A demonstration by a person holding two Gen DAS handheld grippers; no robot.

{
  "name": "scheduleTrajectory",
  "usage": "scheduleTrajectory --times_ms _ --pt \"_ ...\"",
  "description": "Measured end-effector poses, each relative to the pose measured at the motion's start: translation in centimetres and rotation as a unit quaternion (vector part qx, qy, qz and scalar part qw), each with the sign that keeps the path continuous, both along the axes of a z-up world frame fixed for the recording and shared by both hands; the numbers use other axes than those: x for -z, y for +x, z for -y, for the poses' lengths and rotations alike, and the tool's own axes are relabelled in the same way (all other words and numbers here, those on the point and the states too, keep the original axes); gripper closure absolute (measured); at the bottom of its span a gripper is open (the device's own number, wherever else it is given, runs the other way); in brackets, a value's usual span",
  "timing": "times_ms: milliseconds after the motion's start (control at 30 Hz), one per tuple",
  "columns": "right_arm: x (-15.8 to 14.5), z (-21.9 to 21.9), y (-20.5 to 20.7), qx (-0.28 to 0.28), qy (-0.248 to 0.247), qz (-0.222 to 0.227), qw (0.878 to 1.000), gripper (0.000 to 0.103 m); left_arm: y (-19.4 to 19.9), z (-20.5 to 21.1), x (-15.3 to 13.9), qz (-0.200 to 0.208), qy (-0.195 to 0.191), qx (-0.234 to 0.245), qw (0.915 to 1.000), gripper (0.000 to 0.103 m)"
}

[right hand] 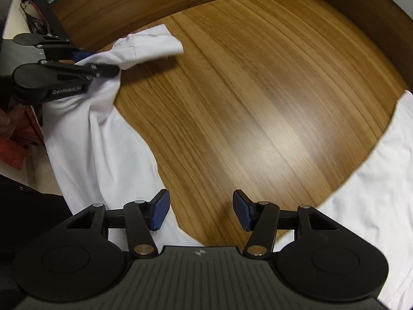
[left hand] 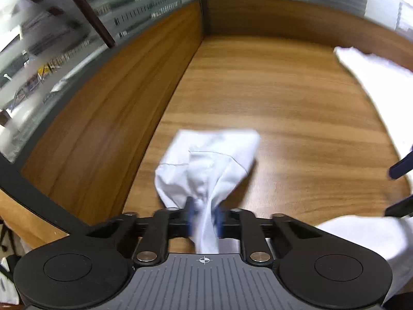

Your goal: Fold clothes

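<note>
A white shirt [right hand: 103, 142] lies on the wooden table [right hand: 258, 90]. Its body curves along the near edge to the right side [right hand: 374, 180]. My left gripper [left hand: 205, 206] is shut on a bunched sleeve [left hand: 209, 160], whose end fans out beyond the blue pads. The right wrist view shows that left gripper [right hand: 85, 62] at the left, with the sleeve [right hand: 152, 44] sticking out past it. My right gripper [right hand: 201, 213] stands open over bare wood, nothing between its fingers. Its left pad [right hand: 160, 213] hangs over the shirt's edge. Another part of the white cloth [left hand: 369, 72] lies far right.
A low wooden partition [left hand: 116, 108] with glass above it borders the table on the left and at the back [left hand: 284, 18]. A red thing [right hand: 15, 149] and a person's hand [right hand: 4, 124] show at the left edge of the right wrist view.
</note>
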State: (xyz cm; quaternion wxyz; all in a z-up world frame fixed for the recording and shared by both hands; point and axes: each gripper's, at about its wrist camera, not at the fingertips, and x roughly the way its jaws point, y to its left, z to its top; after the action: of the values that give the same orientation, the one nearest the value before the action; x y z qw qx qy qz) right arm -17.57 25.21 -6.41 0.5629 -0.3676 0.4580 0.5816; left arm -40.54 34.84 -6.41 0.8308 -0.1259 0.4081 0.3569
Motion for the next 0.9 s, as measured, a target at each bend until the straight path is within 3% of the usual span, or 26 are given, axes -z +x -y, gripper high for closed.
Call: scheduleTrajectory --times_ms 100,233,367,500,567,733,900 --pt "0.4 -0.9 -0.3 -0.008 -0.001 -0.002 1.000 0.042 -2.6 -0.8 -2.1 0.083 -0.034 -0.014 0.9958 0.092" --pt "0.5 -1.7 -0.4 -0.020 0.008 -0.013 1.000 0.042 -6.1 -2.0 -4.9 0.178 -0.082 -0.030 0.9801 0.092" --pt "0.5 -2.8 0.4 -0.027 0.022 -0.058 0.998 0.042 -8.0 -1.8 -7.5 0.222 -0.096 -0.018 0.9701 0.092" --pt "0.2 -3.7 1.8 -0.047 0.037 -0.154 0.986 0.038 -8.7 -1.4 -9.2 0.243 -0.102 0.000 0.9646 0.093" --pt "0.6 -4.3 2.7 -0.055 0.038 -0.220 0.973 0.032 -8.8 -1.4 -9.7 0.253 -0.109 0.007 0.9614 0.093" --pt "3.3 -6.0 5.4 -0.037 0.013 -0.384 0.923 0.031 -8.7 -1.5 -9.9 0.261 -0.119 0.012 0.9578 0.093" --pt "6.2 -7.9 6.2 -0.038 -0.018 -0.475 0.879 0.039 -8.8 -1.8 -9.9 0.263 -0.122 0.004 0.9571 0.093"
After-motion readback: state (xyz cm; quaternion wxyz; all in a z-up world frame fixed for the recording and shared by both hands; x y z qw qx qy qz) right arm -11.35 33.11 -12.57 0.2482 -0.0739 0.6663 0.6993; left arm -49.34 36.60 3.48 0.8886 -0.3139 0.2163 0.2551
